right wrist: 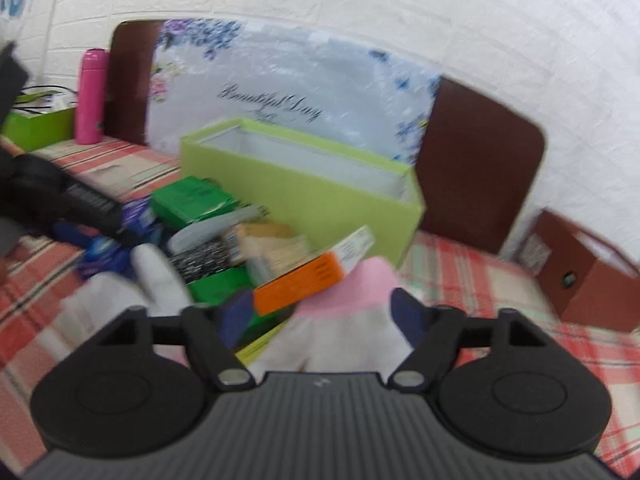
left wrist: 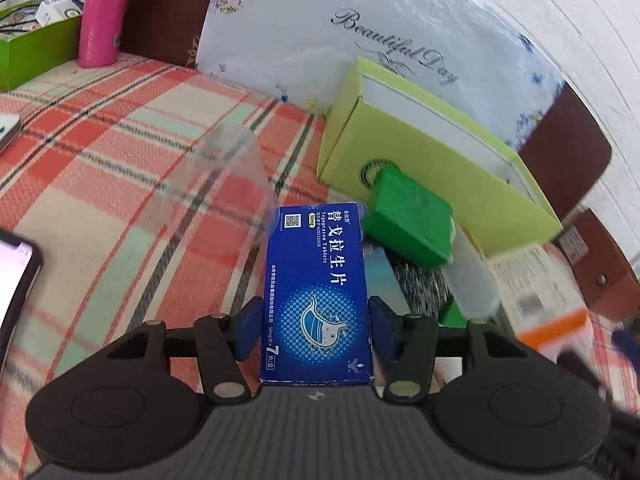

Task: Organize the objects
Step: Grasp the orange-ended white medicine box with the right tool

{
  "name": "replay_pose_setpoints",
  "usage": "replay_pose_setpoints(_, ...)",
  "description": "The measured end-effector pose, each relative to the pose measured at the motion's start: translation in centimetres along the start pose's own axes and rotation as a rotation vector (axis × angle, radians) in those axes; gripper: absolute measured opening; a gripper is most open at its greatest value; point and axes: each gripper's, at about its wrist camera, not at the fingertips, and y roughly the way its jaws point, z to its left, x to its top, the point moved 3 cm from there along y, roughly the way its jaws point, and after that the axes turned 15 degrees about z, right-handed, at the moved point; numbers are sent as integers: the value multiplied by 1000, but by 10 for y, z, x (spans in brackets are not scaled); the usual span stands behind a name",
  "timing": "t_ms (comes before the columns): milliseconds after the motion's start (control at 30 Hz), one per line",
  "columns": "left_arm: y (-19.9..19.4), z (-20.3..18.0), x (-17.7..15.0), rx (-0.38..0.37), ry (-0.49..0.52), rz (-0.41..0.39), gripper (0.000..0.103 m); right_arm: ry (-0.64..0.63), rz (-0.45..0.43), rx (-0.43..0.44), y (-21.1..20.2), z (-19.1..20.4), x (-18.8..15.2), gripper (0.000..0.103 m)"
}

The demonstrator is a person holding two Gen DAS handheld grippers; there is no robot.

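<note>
the checked cloth (left wrist: 120, 128) covers the whole surface, and behind it stands a flowered board (left wrist: 360, 32) against the wall. the lime green box (right wrist: 304, 188) sits open at the far side; its inside is mostly hidden, only white walls show. in front of it lies a pile of small packs, much blurred in the right wrist view: a green pack (left wrist: 408, 220), an orange and white box (right wrist: 304, 276), a dark speckled thing hard to name. the left gripper (left wrist: 316, 332) is clamped on the blue tablet box (left wrist: 316, 292), a pad pressing on each long side. the right gripper (right wrist: 320, 312) stands apart, a pink and white cloth (right wrist: 348, 312) lying between the fingers; i cannot tell if they touch it. a pink bottle (left wrist: 104, 12) stands far left. a phone (left wrist: 16, 272) is cut off at the left edge.
</note>
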Motion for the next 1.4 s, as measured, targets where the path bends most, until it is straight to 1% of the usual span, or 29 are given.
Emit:
replay_pose_setpoints(67,-7,0,-11,-10,15,18,59,-32,-48,-27,-4,1,5,89)
replay_pose_setpoints(100,-10,-1,-15,-13,22,22,59,-55,-60,-30,-3,4,9,92)
replay_pose_setpoints(167,-17,-2,-23,-6,29,15,60,-101,-69,-37,6,13,19,94)
replay_pose_setpoints(267,-23,0,-28,31,24,-14,77,-157,-28,-56,35,28,30,94)
replay_pose_setpoints(300,-23,0,-28,48,24,-21,79,-164,-8,-62,45,29,31,88)
replay_pose_setpoints(333,-23,1,-27,70,28,-17,79,-167,17,-57,53,29,32,76)
replay_pose_setpoints(367,-21,2,-25,82,30,-9,80,-163,50,-33,59,29,31,57)
replay_pose_setpoints(400,-18,2,-24,87,29,-1,81,-150,51,-23,58,25,29,48)
replay_pose_setpoints(433,-14,3,-22,87,18,11,81,-133,39,-7,53,19,25,42)
replay_pose_setpoints(467,-9,3,-19,90,5,25,81,-116,37,13,47,13,24,32)
replay_pose_setpoints(500,-5,2,-17,96,-1,27,85,-96,37,42,40,6,22,25)
replay_pose_setpoints(600,0,-2,-11,108,7,-13,90,-37,65,174,21,-14,17,17)
replay_pose_setpoints(667,3,-1,-6,104,-18,-25,91,-32,86,223,12,-18,12,17)
replay_pose_setpoints(733,7,1,-2,92,-17,-32,91,-50,99,233,10,-17,7,17)
replay_pose_setpoints(767,7,1,0,83,-10,-29,83,-54,105,228,12,-16,6,18)
replay_pose_setpoints(800,6,0,1,66,-6,-25,69,-47,108,226,14,-16,6,19)
replay_pose_setpoints(833,4,0,1,74,-10,-11,64,-23,108,232,17,-16,7,24)
replay_pose_setpoints(900,3,0,-1,90,21,4,59,-6,122,246,23,-12,11,61)
replay_pose_setpoints(933,2,1,-4,84,32,8,59,-15,117,243,27,-8,12,67)
replay_pose_setpoints(1000,0,2,-10,64,44,12,60,-43,121,220,37,4,14,70)
replay_pose_setpoints(1033,0,2,-12,67,59,3,63,-51,125,212,43,8,14,73)
replay_pose_setpoints(1067,1,2,-14,78,69,-10,70,-54,116,210,49,13,13,81)
replay_pose_setpoints(1100,2,2,-14,93,74,-25,78,-62,106,204,53,17,12,81)
replay_pose_setpoints(1167,4,3,-14,103,75,-45,80,-102,100,172,54,25,10,82)
replay_pose_setpoints(1233,5,4,-11,88,72,-37,74,-123,105,194,48,26,6,81)
replay_pose_setpoints(1267,4,4,-10,58,77,-30,63,-122,108,214,45,25,3,80)
replay_pose_setpoints(1333,1,4,-11,41,71,-12,56,-117,111,263,37,21,-3,75)
replay_pose_setpoints(1367,-1,4,-12,33,72,-5,52,-112,118,291,34,20,-6,53)
replay_pose_setpoints(1400,-4,4,-15,20,68,4,48,-104,123,326,29,19,-7,49)
